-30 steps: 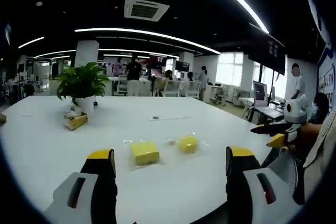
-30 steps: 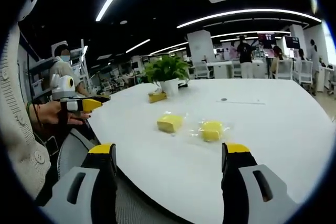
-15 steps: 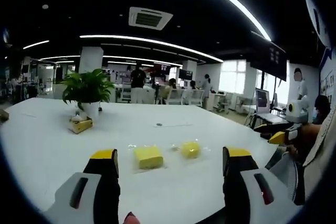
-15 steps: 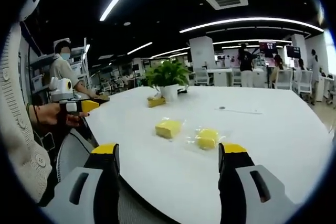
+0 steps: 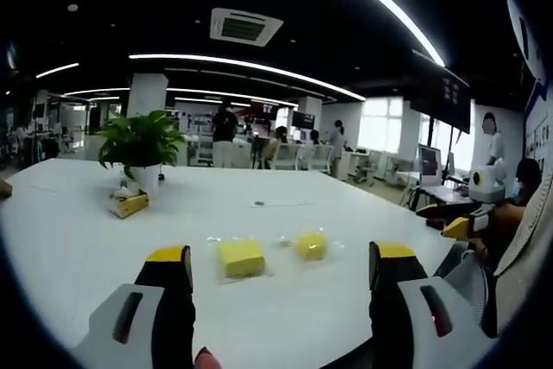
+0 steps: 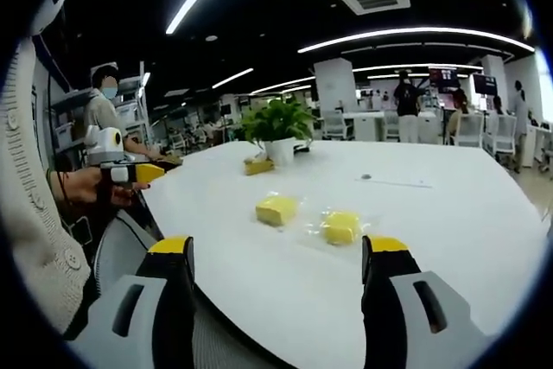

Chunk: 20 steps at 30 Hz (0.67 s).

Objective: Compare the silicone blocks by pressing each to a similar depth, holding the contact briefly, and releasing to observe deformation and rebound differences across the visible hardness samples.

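Note:
Two yellow silicone blocks in clear wrap lie side by side on the white table (image 5: 78,239). In the left gripper view the squarer block (image 5: 240,257) is left of the rounder block (image 5: 310,244); in the right gripper view the squarer block (image 6: 276,209) and the rounder block (image 6: 342,227) sit the same way. My left gripper (image 5: 278,267) stands open, short of both blocks and above the table's near edge. My right gripper (image 6: 278,257) is open too, nearer than the blocks. The right gripper (image 5: 456,224) enters at the right; the left gripper (image 6: 130,172) shows at the left in a hand.
A potted green plant (image 5: 138,149) in a white pot stands farther back, with a small yellow object (image 5: 128,205) beside it. A small dark dot (image 5: 256,204) marks the table's middle. People, desks and chairs fill the office behind. A person's sleeve (image 6: 34,239) is close at the left.
Both views have shifted slightly with the hands. The blocks lie where they were, and both grippers stay open and away from them.

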Tool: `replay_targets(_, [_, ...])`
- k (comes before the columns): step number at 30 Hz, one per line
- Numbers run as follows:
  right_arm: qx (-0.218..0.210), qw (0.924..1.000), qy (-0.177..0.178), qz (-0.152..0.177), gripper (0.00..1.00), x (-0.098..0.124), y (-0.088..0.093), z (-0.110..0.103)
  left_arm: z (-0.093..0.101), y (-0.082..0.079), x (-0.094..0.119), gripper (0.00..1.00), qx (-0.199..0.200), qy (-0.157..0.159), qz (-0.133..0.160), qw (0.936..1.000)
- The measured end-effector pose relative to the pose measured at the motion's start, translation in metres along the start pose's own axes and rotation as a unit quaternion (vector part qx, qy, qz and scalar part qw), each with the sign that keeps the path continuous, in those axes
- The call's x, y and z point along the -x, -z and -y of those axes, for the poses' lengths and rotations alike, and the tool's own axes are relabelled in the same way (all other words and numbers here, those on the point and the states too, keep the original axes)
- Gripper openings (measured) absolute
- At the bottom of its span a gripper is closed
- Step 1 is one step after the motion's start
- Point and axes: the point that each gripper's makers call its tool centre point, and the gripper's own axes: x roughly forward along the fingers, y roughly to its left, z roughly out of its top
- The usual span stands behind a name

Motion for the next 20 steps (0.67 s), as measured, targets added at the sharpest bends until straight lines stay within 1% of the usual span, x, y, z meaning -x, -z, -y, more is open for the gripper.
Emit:
replay_targets(4, [0.002,1.0000,0.001,-0.008,0.73,0.000,0.004,-0.002,0.001,0.001,0.000,0.83,-0.001,0.000,-0.005,1.0000])
replay_targets(7, [0.007,0.9999,0.007,-0.003,0.73,0.001,0.002,-0.003,0.003,0.000,0.000,0.82,-0.001,0.003,-0.005,1.0000])
replay_targets(9, [0.003,0.9999,0.013,0.004,0.73,0.003,-0.001,-0.001,0.003,-0.001,0.000,0.82,-0.002,0.004,-0.003,1.0000])
replay_targets(13, [-0.004,0.9998,0.018,0.002,0.70,0.004,0.001,0.002,0.000,0.000,-0.001,0.78,-0.004,0.003,-0.005,1.0000])
replay_targets(14, [-0.004,0.9998,0.018,0.001,0.69,0.004,0.002,0.002,0.000,-0.002,0.000,0.76,-0.007,0.002,-0.003,1.0000])
replay_targets(15, [-0.005,0.9998,0.018,-0.001,0.69,0.004,0.003,0.002,0.000,-0.005,0.000,0.71,-0.017,0.000,0.001,0.9998])
replay_targets(16, [-0.002,0.9999,0.016,-0.004,0.68,0.005,0.004,0.002,0.002,-0.012,0.001,0.70,-0.030,0.002,0.017,0.9994])
replay_targets(18, [0.022,0.9996,0.015,-0.011,0.68,0.004,0.007,0.002,0.006,-0.017,0.000,0.75,-0.020,0.013,0.031,0.9992])
replay_targets(19, [0.026,0.9994,0.017,-0.012,0.68,0.003,0.008,0.002,0.006,-0.017,0.000,0.76,-0.024,0.012,0.031,0.9992])
replay_targets(20, [0.031,0.9992,0.018,-0.014,0.69,0.002,0.009,0.002,0.007,-0.017,-0.001,0.77,-0.045,0.012,0.029,0.9985])
